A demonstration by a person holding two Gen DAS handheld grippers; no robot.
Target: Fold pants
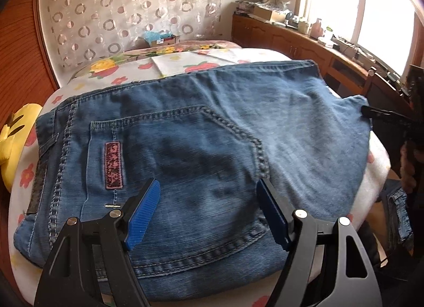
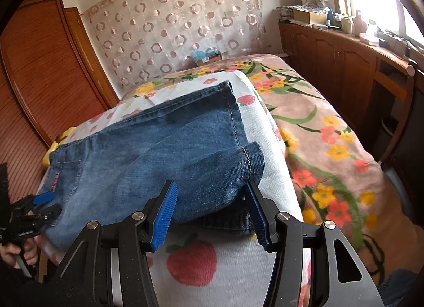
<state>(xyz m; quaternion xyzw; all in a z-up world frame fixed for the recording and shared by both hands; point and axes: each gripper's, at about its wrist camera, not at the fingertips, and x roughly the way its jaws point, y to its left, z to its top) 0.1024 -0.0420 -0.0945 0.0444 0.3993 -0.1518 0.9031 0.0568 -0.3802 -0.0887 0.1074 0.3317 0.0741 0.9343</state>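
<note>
The pants (image 1: 201, 148) lie on the bed (image 2: 331, 132), with a box (image 2: 206, 58) behind them by the curtain (image 2: 172, 23)

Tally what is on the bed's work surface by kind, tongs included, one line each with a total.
Jeans: 1, folded, back pocket up
Tongs: 2, left tongs and right tongs, both open over the denim
Yellow plush toy: 1, at the waistband end
Strawberry-print sheet: 1, under the jeans
Total: 5
</note>
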